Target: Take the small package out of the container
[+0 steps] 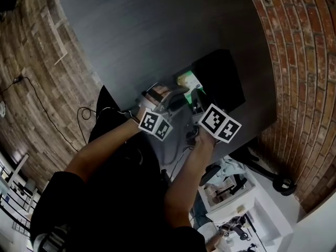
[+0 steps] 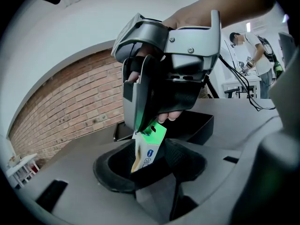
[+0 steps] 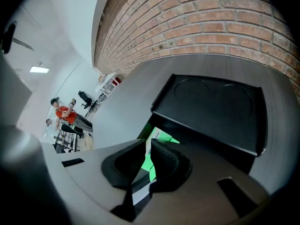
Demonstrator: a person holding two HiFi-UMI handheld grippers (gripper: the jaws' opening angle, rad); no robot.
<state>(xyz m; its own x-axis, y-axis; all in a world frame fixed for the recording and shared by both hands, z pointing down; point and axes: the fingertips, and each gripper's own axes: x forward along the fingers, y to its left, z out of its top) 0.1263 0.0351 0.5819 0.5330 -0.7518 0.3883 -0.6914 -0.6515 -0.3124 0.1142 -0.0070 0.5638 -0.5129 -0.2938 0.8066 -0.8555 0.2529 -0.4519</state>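
Observation:
The small package (image 2: 149,149) is a flat green and white box, also visible in the head view (image 1: 189,80). My right gripper (image 2: 140,125) is shut on its top edge and holds it hanging tilted above the table. In the right gripper view the package's green edge (image 3: 149,165) is pinched between the nearly closed pads of my right gripper (image 3: 148,146). My left gripper (image 2: 150,168) is open. The package's lower end hangs between its black pads (image 2: 190,161) without touching them. The black container (image 1: 220,77) lies just behind.
The container is a shallow black tray (image 3: 215,107) on a dark grey table (image 1: 136,30), next to a brick wall (image 1: 294,62). A white bench with tools (image 1: 247,209) stands near my right side. People (image 3: 63,111) work far off in the room.

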